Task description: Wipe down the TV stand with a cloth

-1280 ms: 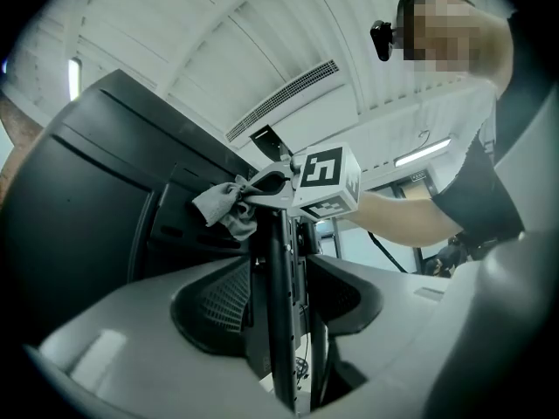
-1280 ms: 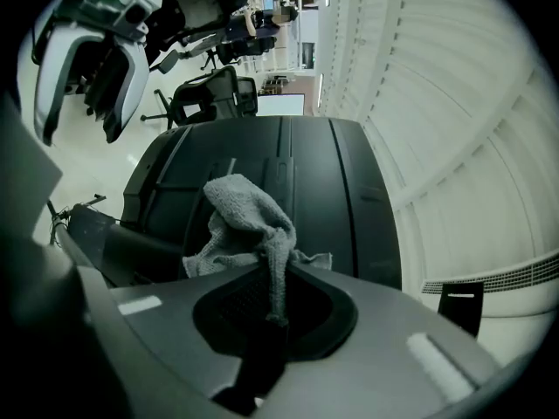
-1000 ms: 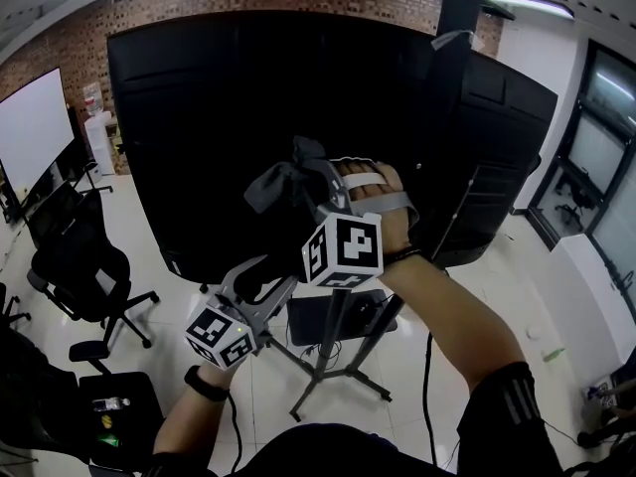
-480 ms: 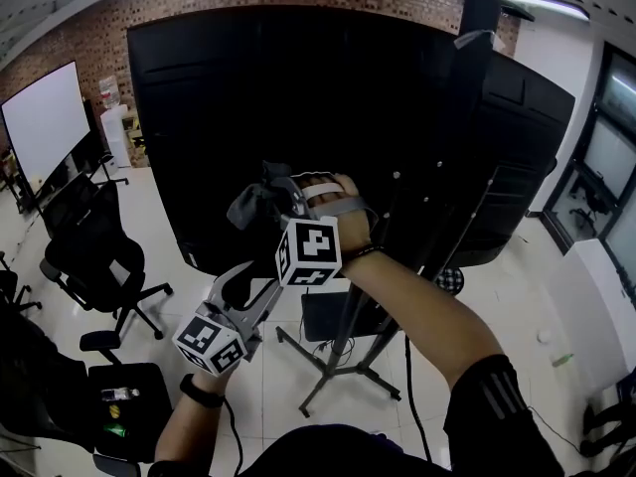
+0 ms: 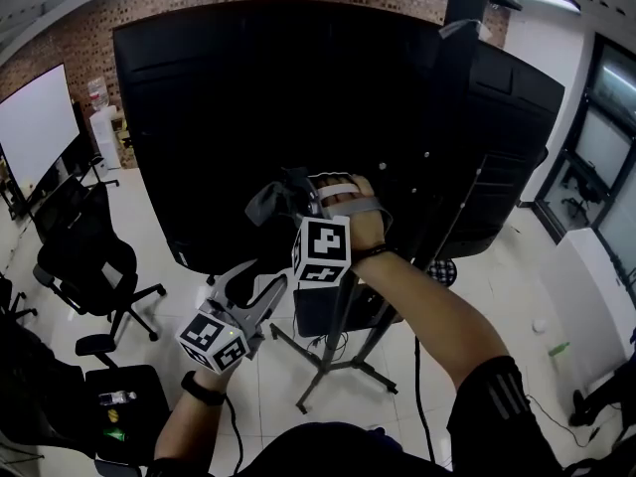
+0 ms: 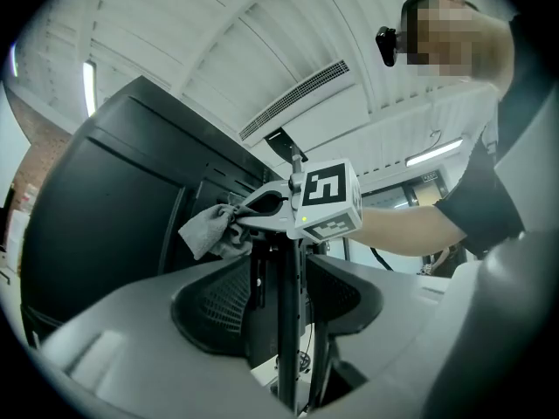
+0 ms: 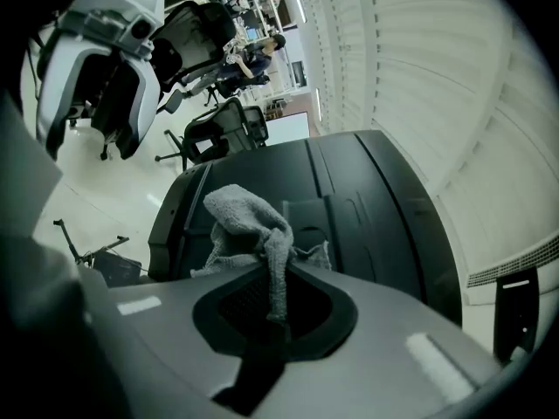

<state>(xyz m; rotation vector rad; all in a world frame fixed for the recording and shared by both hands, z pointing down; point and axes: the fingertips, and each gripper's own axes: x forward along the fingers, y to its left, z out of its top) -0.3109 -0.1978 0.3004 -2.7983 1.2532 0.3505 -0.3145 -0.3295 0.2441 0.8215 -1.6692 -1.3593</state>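
Note:
A big black TV [image 5: 248, 97] stands on a black tripod stand [image 5: 333, 351]. My right gripper [image 5: 293, 192] is shut on a crumpled grey cloth [image 5: 268, 199] and holds it up against the TV's dark face; whether it touches is unclear. In the right gripper view the cloth [image 7: 249, 221] hangs from the closed jaws of that gripper [image 7: 272, 273]. My left gripper [image 5: 260, 284] is lower and to the left, its jaws apart and holding nothing. In its own view the left gripper [image 6: 279, 278] looks at the stand's pole [image 6: 284, 330], with the cloth [image 6: 205, 230] above.
Black office chairs [image 5: 84, 266] stand at the left on the glossy white floor. A white screen [image 5: 35, 122] hangs on the brick wall. A black box [image 5: 124, 405] is at lower left. A cable [image 5: 422, 386] runs across the floor by the stand's legs.
My right gripper has come lower along the TV with the cloth still in it. The left gripper has hardly shifted.

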